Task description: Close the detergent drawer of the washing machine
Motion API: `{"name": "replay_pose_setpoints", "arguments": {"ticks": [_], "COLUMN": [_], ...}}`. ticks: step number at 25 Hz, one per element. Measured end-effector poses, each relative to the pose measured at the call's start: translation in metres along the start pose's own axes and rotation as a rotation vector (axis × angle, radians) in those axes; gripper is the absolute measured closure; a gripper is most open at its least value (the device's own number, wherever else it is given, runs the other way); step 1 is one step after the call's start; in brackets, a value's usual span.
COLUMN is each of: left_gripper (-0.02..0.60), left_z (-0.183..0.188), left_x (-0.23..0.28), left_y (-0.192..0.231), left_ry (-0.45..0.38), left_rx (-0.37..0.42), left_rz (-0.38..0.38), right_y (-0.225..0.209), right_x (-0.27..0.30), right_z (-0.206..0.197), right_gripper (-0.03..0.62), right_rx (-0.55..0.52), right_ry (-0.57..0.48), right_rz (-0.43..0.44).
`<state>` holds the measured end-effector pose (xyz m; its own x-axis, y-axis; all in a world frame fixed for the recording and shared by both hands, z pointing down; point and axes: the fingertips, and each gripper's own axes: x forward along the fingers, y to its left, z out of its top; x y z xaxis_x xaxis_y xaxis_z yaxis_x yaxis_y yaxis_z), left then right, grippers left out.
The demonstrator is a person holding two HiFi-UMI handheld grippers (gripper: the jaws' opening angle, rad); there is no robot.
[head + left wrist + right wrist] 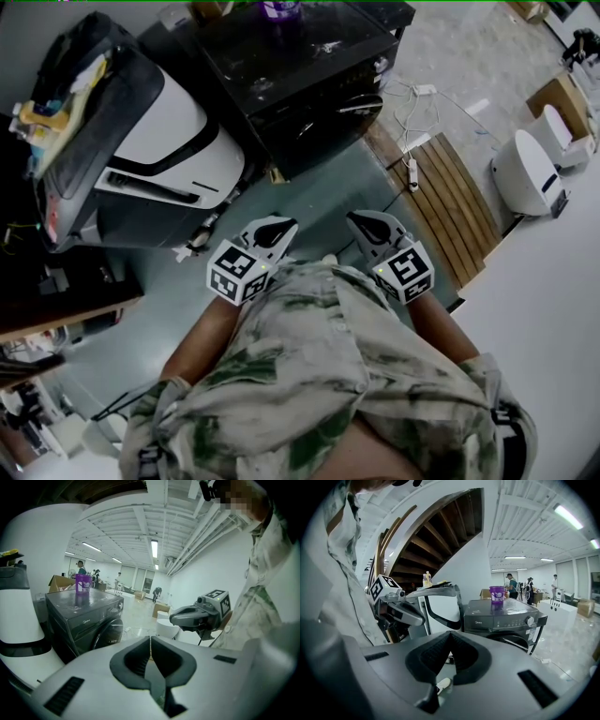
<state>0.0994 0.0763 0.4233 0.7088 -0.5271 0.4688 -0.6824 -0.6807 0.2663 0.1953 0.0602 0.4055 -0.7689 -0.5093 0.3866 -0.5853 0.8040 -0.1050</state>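
Note:
The black front-loading washing machine [300, 66] stands at the top of the head view, a purple cup [279, 9] on its lid. In the right gripper view its control panel [506, 619] with a round knob faces me; I cannot tell whether the detergent drawer stands out. Both grippers hang close to my body, well short of the machine. My left gripper [279, 226] is shut with nothing in it, its jaws meeting at the tips [150, 639]. My right gripper [360, 219] is shut and empty too, jaws together [450, 634].
A white and black appliance [159, 141] with clutter on top stands left of the washer. A wooden pallet [450, 202] and a white rounded device [525, 173] lie to the right, with cables [412, 112] on the floor. Several people stand far back in the room [82, 567].

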Motion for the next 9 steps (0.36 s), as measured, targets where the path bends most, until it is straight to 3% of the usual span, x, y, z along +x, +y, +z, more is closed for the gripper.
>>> {"name": "replay_pose_setpoints", "arguments": {"ticks": [9], "left_gripper": [0.554], "left_z": [0.006], "left_x": [0.012], "left_y": [0.012], "left_ry": [0.015], "left_rx": [0.009], "left_rz": [-0.004], "right_y": [-0.004], "right_x": [0.016], "right_z": [-0.011], "right_gripper": [0.572], "right_rx": [-0.011], "right_ry": [0.038], "right_rz": [0.022]}}
